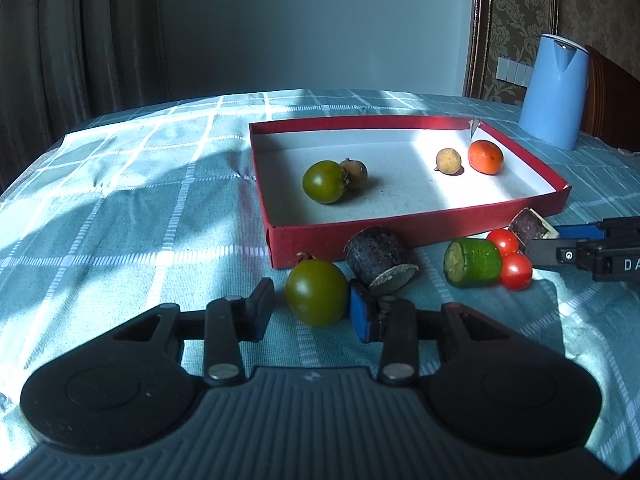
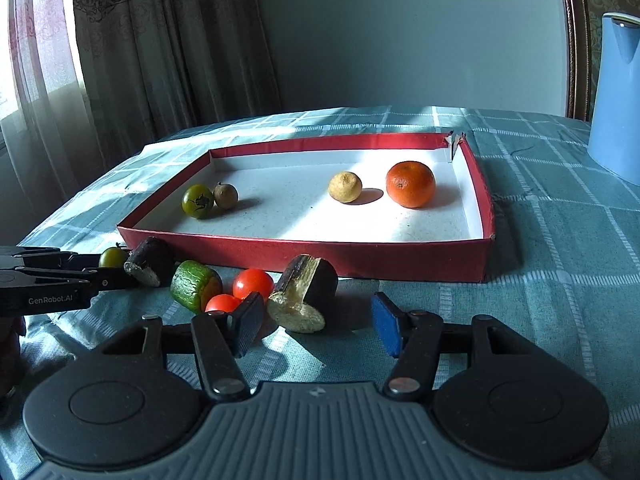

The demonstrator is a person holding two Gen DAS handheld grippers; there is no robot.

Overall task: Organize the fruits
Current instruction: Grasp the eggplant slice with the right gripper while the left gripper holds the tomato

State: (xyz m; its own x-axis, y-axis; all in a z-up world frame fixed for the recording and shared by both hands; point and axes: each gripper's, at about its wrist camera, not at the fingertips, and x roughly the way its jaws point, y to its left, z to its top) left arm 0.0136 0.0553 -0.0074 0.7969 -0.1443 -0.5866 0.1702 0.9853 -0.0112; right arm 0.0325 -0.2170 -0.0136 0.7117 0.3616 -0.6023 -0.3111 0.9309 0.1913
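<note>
A red box (image 1: 400, 235) (image 2: 360, 258) lies on the cloth and holds a green tomato (image 1: 324, 182) (image 2: 197, 201), two small brown fruits (image 1: 449, 161) (image 2: 345, 187) and an orange (image 1: 485, 157) (image 2: 410, 184). In front of it lie another green tomato (image 1: 316, 293) (image 2: 113, 257), two dark cane pieces (image 1: 380, 260) (image 2: 306, 294), a cucumber piece (image 1: 474, 263) (image 2: 195, 286) and two red cherry tomatoes (image 1: 515, 271) (image 2: 253, 283). My left gripper (image 1: 312, 314) is open, its fingers on either side of the near green tomato. My right gripper (image 2: 318, 328) is open, just before the nearer cane piece.
A blue kettle (image 1: 554, 92) (image 2: 616, 96) stands at the back right on the teal checked tablecloth (image 1: 120, 200). Curtains hang behind at the left. The table edge runs along the left side.
</note>
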